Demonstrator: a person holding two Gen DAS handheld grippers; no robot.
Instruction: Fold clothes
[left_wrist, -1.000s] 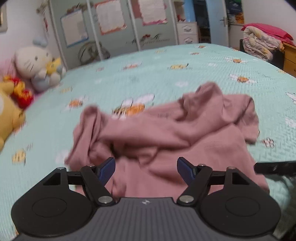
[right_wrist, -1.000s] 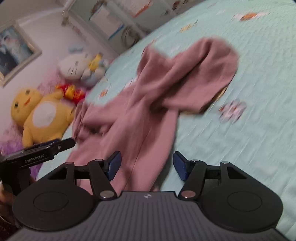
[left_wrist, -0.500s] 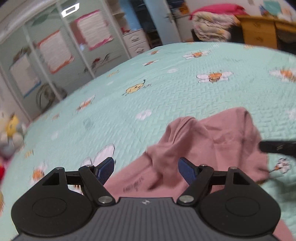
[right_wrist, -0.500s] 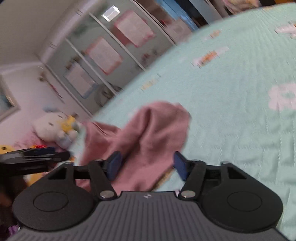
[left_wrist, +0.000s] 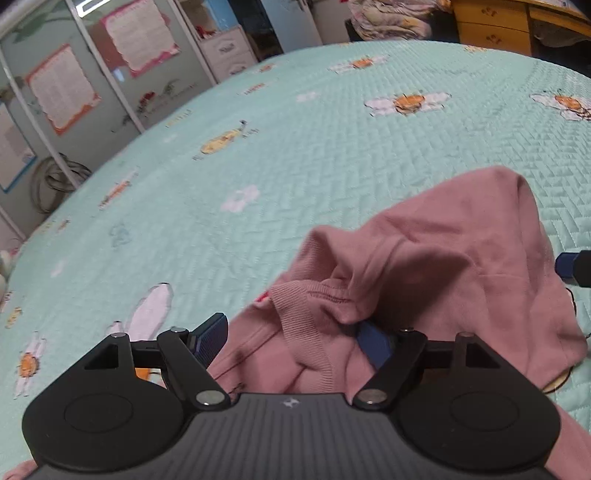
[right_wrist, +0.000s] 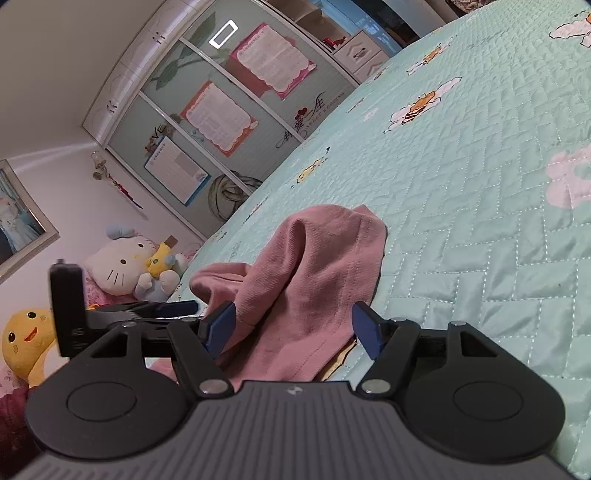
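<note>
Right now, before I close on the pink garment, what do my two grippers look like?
Both match. The left gripper has a ribbed dark grey body with a small pale logo, black scissor-style link arms with silver pivot pins, round black side discs and blue ridged pads. The right gripper is built the same, with blue pads. No cables or sleeves show.

I've swung my left gripper (left_wrist: 291, 339) down over the pink garment (left_wrist: 443, 251), ribbed edge between its jaws. My right gripper (right_wrist: 291, 328) has just been opening around a fold.

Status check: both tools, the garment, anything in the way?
Left tool open, astride bunched pink garment. Right tool open, just widened, cloth between pads, unpinched. Bed around it bare.
</note>
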